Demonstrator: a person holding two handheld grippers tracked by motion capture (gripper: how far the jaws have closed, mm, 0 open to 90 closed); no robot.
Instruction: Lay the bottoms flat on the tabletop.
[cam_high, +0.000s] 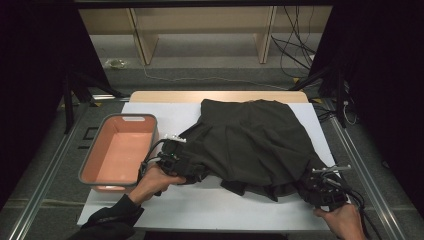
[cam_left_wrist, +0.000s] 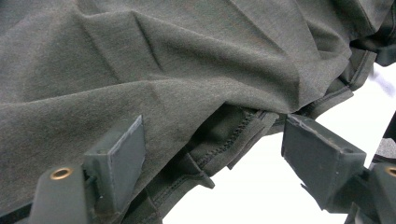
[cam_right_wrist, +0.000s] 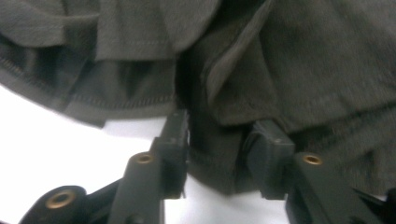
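right now a dark grey garment lies crumpled over the white sheet covering the table, spreading from the centre out toward 3 o'clock and up toward 12 in the high view. the left gripper sits at the garment's 9 o'clock edge, held by the person's left hand. in the left gripper view its jaws stand well apart: the cloth's stitched hem hangs into the gap between them, the pad at 7 o'clock lies against the fabric, and the pad at 4 o'clock stands clear over bare white sheet, so nothing is clamped.

the right gripper is at the garment's 5 o'clock corner, with the right hand behind it at the table's near edge. in the right gripper view a folded strip of the cloth hangs between the two jaws, which stand partly apart; whether the pads press on it i cannot tell, as that picture is blurred.

a salmon-coloured tub with a grey rim rests at 9 o'clock of the sheet, just beside the left gripper.
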